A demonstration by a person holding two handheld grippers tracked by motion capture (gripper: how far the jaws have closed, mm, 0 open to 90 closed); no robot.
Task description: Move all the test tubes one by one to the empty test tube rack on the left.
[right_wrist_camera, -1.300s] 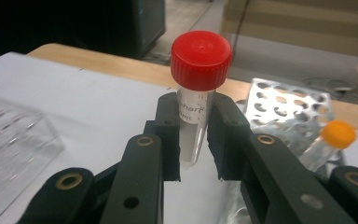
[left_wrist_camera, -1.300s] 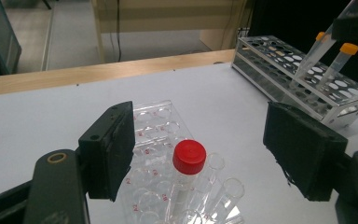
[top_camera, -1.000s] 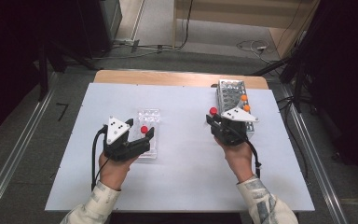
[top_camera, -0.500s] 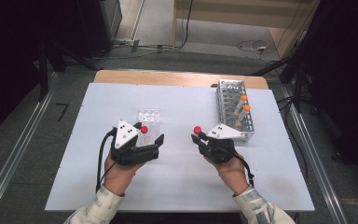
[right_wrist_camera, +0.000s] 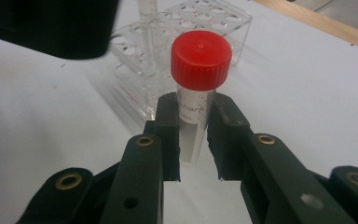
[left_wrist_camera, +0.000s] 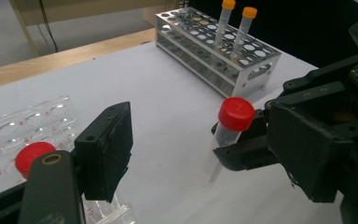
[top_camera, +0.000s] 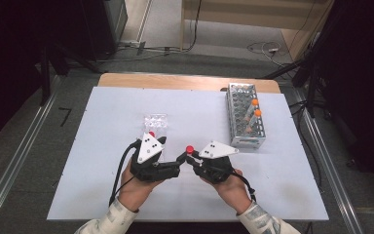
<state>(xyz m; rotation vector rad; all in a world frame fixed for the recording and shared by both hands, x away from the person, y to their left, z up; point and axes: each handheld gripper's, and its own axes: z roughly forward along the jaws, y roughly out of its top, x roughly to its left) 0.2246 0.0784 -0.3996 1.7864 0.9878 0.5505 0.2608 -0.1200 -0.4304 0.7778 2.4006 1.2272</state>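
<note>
While the right tool [top_camera: 187, 158] is clenched on the red-capped tube [right_wrist_camera: 199, 84], this tube stands nearly upright between its two black jaws, cap on top, a little above the white desk [top_camera: 102, 200]. Its long axis runs almost vertical, and the pads press on the clear body just below the cap. From the left tool [top_camera: 175, 168] the tube lies just beside the jaw tips, toward the person's right, so the left tool is the near one for a handover. Its jaws have just been closing a little, but they stand released, with nothing between them in the left gripper view. I judge that the coming move turns on this gap: the left tool must come around the lower part of the tube, which is free under the right jaws.

Behind the left tool the clear plastic rack [top_camera: 155, 123] lies on the desk, and one more tube with red cap [left_wrist_camera: 33, 157] sits in it; the other holes look empty. Well apart, at the far right, the metal rack [top_camera: 243, 139] carries two orange-capped tubes [left_wrist_camera: 234, 25], standing tilted in its holes.
</note>
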